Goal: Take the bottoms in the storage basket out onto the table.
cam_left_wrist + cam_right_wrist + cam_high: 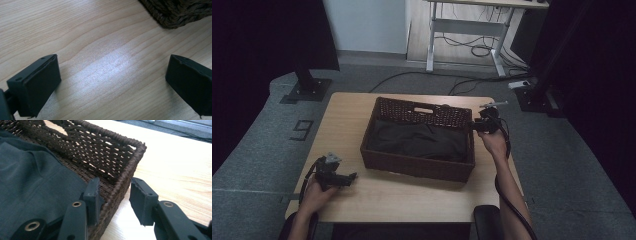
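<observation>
The right tool [113, 195], half-spread, straddles the basket [417, 167] wall at its 3 o'clock end without pinching; the left tool [343, 176] rests spread at 8 o'clock.

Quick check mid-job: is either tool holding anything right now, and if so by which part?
Nothing is gripped yet. The right tool straddles the basket's right side wall near its far corner, with a gap at one jaw. The left tool is open over the table.

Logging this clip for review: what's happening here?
A person works at a wooden table with a woven basket holding dark cloth. The right hand-held gripper straddles the basket's side wall near a corner, one jaw inside, one outside, not yet clamped. The left hand-held gripper rests open over bare table near the basket.
</observation>
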`<state>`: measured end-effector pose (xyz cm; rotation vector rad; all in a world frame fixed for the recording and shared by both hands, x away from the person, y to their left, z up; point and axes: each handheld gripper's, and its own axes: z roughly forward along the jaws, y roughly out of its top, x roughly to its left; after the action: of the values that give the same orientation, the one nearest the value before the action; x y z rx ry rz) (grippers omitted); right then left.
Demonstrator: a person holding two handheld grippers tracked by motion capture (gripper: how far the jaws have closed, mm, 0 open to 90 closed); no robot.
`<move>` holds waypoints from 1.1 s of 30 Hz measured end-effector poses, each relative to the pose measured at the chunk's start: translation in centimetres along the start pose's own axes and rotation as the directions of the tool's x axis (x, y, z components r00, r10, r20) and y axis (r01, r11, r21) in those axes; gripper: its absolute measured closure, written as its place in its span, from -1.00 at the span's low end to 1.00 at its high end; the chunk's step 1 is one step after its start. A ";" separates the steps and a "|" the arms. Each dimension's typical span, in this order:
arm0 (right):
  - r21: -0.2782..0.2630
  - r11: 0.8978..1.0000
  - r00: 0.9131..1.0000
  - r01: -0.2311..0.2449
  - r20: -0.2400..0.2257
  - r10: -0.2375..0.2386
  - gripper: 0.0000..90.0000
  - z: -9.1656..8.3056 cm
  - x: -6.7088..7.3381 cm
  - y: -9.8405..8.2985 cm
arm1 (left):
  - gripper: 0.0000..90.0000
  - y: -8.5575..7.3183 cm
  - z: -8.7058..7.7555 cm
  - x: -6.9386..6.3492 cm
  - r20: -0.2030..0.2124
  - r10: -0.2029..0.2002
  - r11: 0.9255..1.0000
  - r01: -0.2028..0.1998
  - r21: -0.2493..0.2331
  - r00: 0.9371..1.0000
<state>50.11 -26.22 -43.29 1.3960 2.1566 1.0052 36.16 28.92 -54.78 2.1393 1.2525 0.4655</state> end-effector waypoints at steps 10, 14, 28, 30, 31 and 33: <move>0.013 1.000 1.000 0.009 -0.017 -0.009 0.58 0.2 -0.1 -0.4 | -1.00 0.0 0.0 0.0 0.000 0.000 1.000 0.000 0.000 1.000; 0.012 1.000 1.000 0.023 -0.014 -0.023 0.55 -0.8 -0.1 -1.3 | -1.00 0.0 0.0 0.0 0.000 0.000 1.000 0.000 0.000 1.000; 0.007 0.999 0.999 0.052 0.002 -0.052 0.42 -4.8 0.6 -5.0 | -1.00 0.0 0.0 0.0 0.000 0.000 1.000 0.000 0.000 1.000; 0.003 0.999 0.998 0.054 0.007 -0.055 0.40 -5.5 0.9 -5.6 | -1.00 0.0 0.0 0.0 0.000 0.000 1.000 0.000 0.000 1.000; -0.002 0.999 0.999 0.054 0.006 -0.054 0.40 -5.8 0.9 -5.9 | -1.00 0.0 0.0 0.0 0.000 0.000 1.000 0.000 0.000 1.000; -0.013 0.999 0.999 0.047 0.002 -0.047 0.39 -6.4 1.1 -6.6 | -1.00 0.0 0.0 0.0 -0.002 -0.002 1.000 0.002 0.000 1.000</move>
<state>41.37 -29.21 -43.82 1.3329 2.1670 0.9985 36.13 28.90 -54.79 2.1381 1.2550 0.4668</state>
